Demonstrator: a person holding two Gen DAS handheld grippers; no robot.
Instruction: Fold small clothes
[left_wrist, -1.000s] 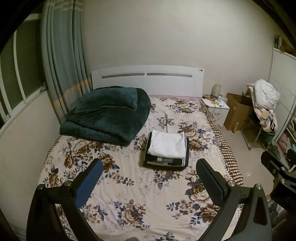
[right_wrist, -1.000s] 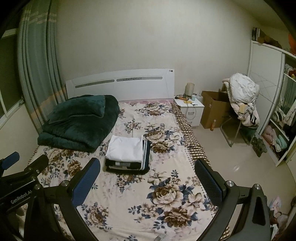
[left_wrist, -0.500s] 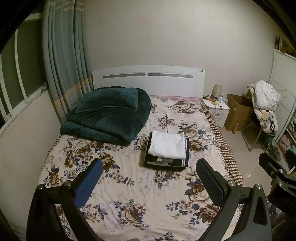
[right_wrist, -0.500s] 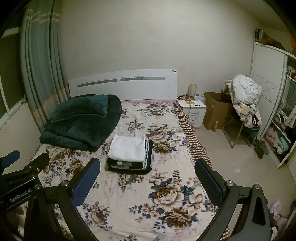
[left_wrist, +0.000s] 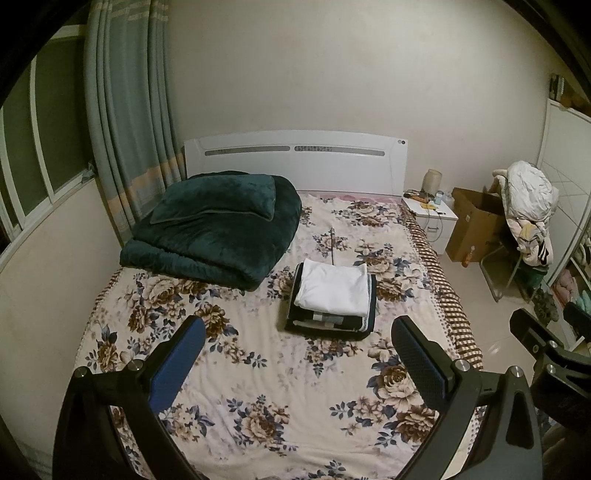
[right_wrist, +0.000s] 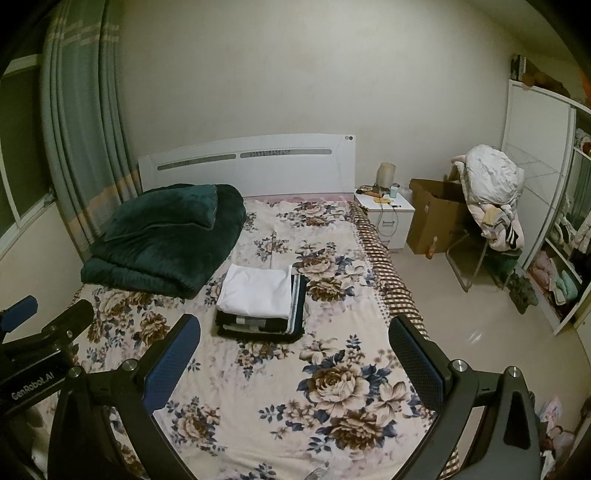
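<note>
Left claw (left_wrist: 299, 354) and right claw (right_wrist: 295, 354) both spread wide, gripping nothing, above the floral bed (left_wrist: 258, 387), well short of the folded clothes stack (left_wrist: 332, 299).

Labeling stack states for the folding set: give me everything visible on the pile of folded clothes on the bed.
The pile of folded clothes lies flat near the middle of the floral bedspread, just right of the dark green quilt and apart from it. On top is a white garment, smooth and folded into a rectangle. Beneath are dark, black-looking pieces, one showing a grey and white patch at the near edge and a pale patterned trim along its right side. Edges are roughly aligned. Nothing grips it; both grippers are open and well short of it.
</note>
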